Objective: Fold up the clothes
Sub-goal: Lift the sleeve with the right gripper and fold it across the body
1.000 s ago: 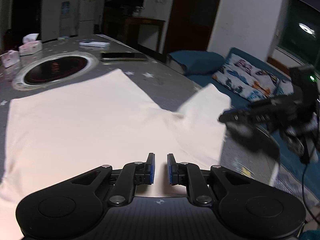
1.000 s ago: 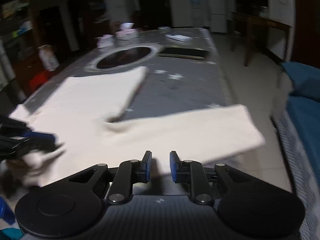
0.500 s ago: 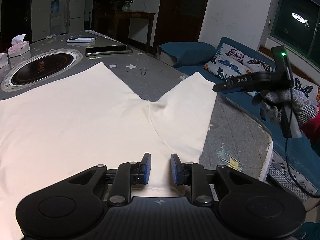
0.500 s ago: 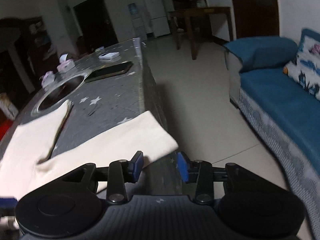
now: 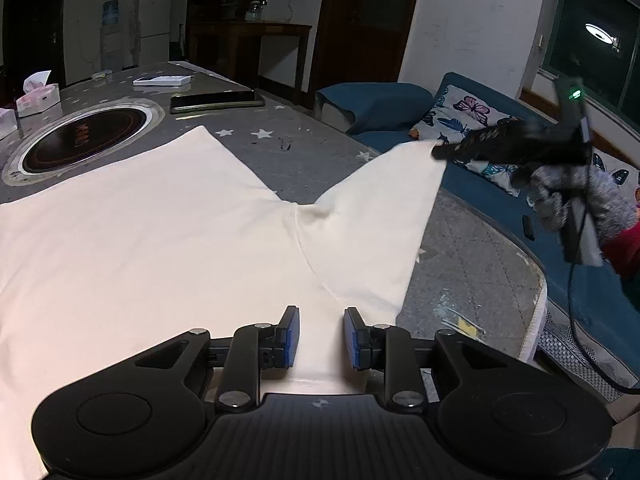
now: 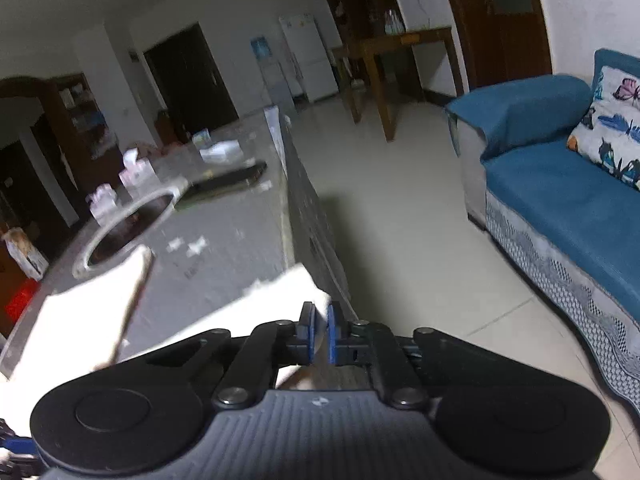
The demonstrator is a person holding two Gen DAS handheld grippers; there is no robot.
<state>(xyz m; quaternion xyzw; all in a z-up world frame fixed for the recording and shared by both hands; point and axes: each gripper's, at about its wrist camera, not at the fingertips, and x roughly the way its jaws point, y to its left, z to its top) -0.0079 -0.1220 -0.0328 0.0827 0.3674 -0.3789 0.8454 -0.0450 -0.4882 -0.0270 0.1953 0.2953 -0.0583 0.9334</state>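
White shirt lies flat on the grey table, right gripper jaws just closed, pinching the sleeve corner at the table edge, left gripper jaws part-open and empty above the cloth; sleeve fold starting, next likely carry it inward.

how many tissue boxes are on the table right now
2: one pink tissue box at the table's far left beside the round inset cooktop; another at the frame edge. More may be hidden.
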